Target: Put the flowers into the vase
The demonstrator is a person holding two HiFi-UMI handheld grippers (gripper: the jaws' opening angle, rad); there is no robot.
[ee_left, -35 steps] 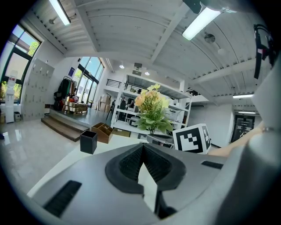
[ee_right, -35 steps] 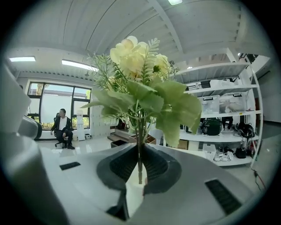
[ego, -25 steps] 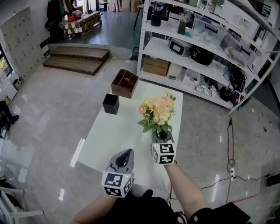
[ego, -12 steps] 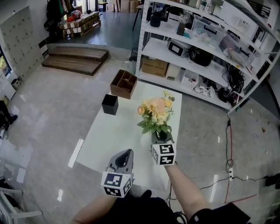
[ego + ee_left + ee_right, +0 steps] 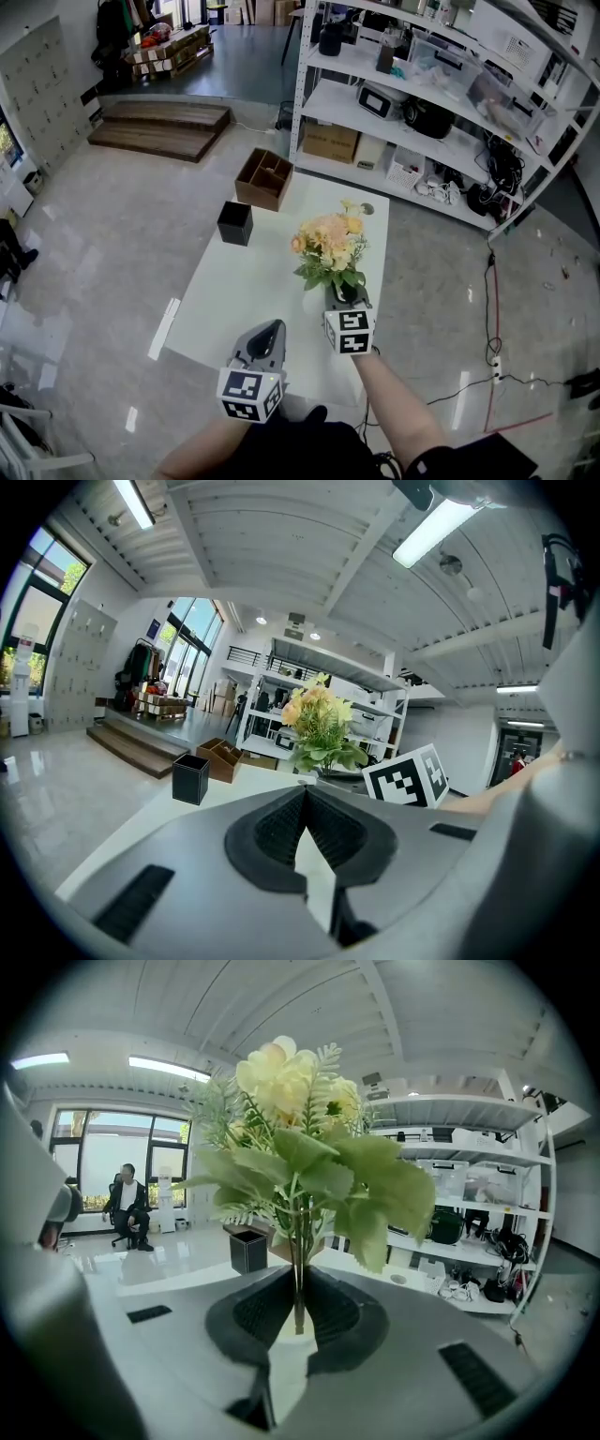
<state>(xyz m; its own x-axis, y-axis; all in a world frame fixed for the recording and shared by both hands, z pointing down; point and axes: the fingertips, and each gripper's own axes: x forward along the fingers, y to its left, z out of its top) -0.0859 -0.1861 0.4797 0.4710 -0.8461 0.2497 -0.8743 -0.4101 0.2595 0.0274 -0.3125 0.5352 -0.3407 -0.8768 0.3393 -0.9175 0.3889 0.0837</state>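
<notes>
1. Head view: the flowers have leaned a touch to the left over the white bench since a second ago; the marker cube on my right hand-held gripper has barely shifted; I judge the carry is only starting and nothing is in the vase yet; the black square pot, which I take for the vase, stands well apart at the far left of the bench; a wooden divided box sits beyond it at the far edge; my left hand-held gripper hangs low near my body.
2. Left gripper view: my left hand-held gripper has its jaws pressed together at the tips with nothing between them; ribbed dark pads, smooth grey shell; the black square pot looks matte, straight-walled and open-topped.
3. Right gripper view: my right hand-held gripper is pinching the thin green stems upright between its ribbed pads; the grip has held steady; the stem ends stop just below the pinch; broad toothed leaves, pale yellow and peach blooms, feathery sprigs; probably artificial, so light and springy; the black square pot shows behind, left of the stems.
</notes>
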